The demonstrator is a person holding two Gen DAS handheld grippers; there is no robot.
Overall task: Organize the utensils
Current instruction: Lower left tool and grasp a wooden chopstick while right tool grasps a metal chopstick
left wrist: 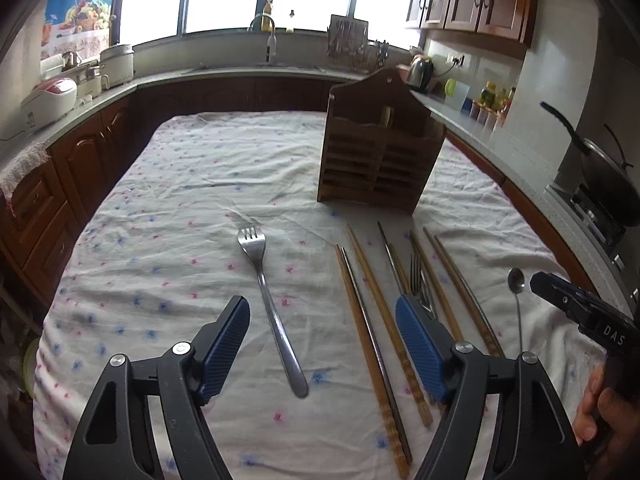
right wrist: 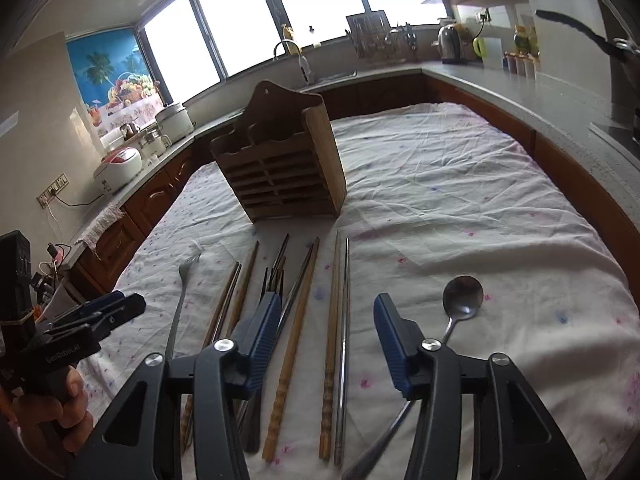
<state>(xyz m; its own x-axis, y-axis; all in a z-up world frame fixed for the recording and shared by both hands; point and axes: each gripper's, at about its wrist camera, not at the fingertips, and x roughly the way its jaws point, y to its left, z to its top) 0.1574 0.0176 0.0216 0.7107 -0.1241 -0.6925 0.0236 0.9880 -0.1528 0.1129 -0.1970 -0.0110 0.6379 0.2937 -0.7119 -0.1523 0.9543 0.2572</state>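
Note:
A wooden utensil holder stands on the cloth-covered table; it also shows in the right wrist view. A steel fork lies between the open fingers of my left gripper. Several wooden and steel chopsticks and another fork lie to its right. In the right wrist view, my right gripper is open above a wooden and a steel chopstick. A steel spoon lies just right of it. Both grippers are empty.
Kitchen counters with dark wood cabinets surround the table. A rice cooker and pots stand on the left, a kettle and jars on the right, a wok on the stove. The sink is at the back.

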